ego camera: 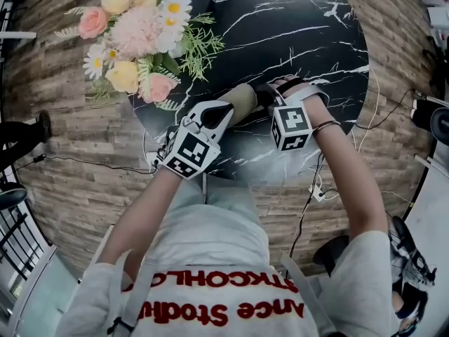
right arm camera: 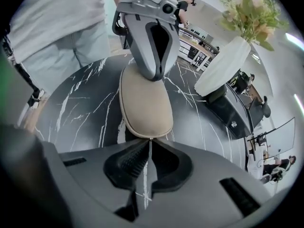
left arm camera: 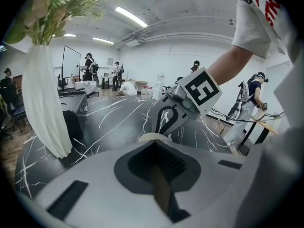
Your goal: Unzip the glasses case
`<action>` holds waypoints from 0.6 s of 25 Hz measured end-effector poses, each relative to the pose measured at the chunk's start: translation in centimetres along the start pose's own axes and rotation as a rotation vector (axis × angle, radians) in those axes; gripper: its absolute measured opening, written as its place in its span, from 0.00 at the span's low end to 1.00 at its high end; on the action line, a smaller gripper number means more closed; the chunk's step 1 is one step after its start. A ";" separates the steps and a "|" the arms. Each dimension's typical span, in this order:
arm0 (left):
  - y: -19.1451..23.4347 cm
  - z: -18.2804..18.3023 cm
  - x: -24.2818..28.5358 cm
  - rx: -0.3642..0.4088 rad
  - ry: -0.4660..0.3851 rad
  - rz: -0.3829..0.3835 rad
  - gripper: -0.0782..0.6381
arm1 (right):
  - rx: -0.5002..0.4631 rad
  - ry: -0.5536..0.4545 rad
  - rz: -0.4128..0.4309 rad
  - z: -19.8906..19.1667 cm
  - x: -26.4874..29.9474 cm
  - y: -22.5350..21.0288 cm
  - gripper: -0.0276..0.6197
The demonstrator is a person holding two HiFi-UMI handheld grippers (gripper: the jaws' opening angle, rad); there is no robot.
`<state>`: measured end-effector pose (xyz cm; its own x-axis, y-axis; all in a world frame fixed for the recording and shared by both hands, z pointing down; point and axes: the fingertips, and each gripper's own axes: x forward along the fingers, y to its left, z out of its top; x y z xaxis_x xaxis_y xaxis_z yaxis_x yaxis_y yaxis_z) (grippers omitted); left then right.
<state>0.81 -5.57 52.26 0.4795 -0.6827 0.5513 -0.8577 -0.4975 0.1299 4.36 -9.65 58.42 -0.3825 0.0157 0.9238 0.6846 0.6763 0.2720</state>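
A beige glasses case [ego camera: 243,100] lies near the front edge of the black marble table [ego camera: 302,34]. My left gripper [ego camera: 230,111] is shut on the case's left end; in the left gripper view the tan case [left arm camera: 153,137] sits between its jaws. From the right gripper view the case [right arm camera: 145,103] runs away from me, with the left gripper [right arm camera: 154,76] clamped over its far end. My right gripper [right arm camera: 149,140] points steeply down at the near end, its jaws pressed together on the small zipper pull there. The head view shows the right gripper [ego camera: 270,95] at the case's right end.
A white ribbed vase [left arm camera: 42,103] of flowers [ego camera: 137,30] stands on the table's left part, with a dark box [right arm camera: 228,106] beside it. Cables [ego camera: 316,188] trail over the wooden floor below the table's edge. People and desks are far back in the room.
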 end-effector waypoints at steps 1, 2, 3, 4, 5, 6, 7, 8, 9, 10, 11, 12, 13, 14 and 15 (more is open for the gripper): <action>0.0 0.0 0.0 0.001 0.003 -0.002 0.11 | 0.000 0.001 0.000 0.0 0.0 0.0 0.09; 0.0 0.0 0.0 -0.003 0.005 -0.006 0.11 | 0.013 -0.004 0.008 -0.1 0.0 0.1 0.09; 0.0 0.1 0.0 -0.011 0.004 -0.013 0.11 | 0.033 -0.013 0.024 -0.1 0.0 0.1 0.09; -0.1 0.2 0.0 -0.022 0.001 -0.024 0.11 | 0.052 -0.025 0.044 -0.1 -0.1 0.2 0.10; -0.1 0.3 0.0 -0.036 -0.001 -0.036 0.11 | 0.065 -0.037 0.066 0.0 -0.2 0.3 0.15; -0.1 0.4 0.0 -0.050 -0.001 -0.046 0.11 | 0.070 -0.045 0.086 0.0 -0.4 0.4 0.24; -0.1 0.4 0.0 -0.063 0.000 -0.052 0.11 | 0.064 -0.047 0.099 0.1 -0.6 0.5 0.26; -0.1 0.4 0.0 -0.074 0.001 -0.053 0.11 | 0.049 -0.044 0.105 0.1 -0.7 0.5 0.25; -0.1 0.4 0.0 -0.081 0.002 -0.049 0.11 | 0.033 -0.037 0.114 0.2 -0.8 0.5 0.23; -0.1 0.4 0.0 -0.087 0.002 -0.043 0.11 | 0.022 -0.030 0.127 0.2 -0.8 0.5 0.22; -0.1 0.4 0.0 -0.093 0.001 -0.037 0.11 | 0.017 -0.026 0.144 0.2 -0.7 0.5 0.22; -0.1 0.4 0.0 -0.106 0.001 -0.034 0.11 | 0.019 -0.024 0.162 0.2 -0.7 0.5 0.21; -0.1 0.4 0.0 -0.128 0.000 -0.034 0.11 | 0.026 -0.024 0.179 0.2 -0.7 0.5 0.21; 0.0 0.4 -0.1 -0.154 -0.001 -0.038 0.11 | 0.033 -0.025 0.192 0.2 -0.7 0.5 0.20; 0.0 0.4 -0.1 -0.178 -0.002 -0.043 0.11 | 0.038 -0.027 0.200 0.1 -0.7 0.4 0.19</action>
<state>0.81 -5.75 51.87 0.5163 -0.6640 0.5408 -0.8558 -0.4238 0.2967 4.80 -9.29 57.85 -0.2582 0.1713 0.9508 0.7247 0.6852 0.0734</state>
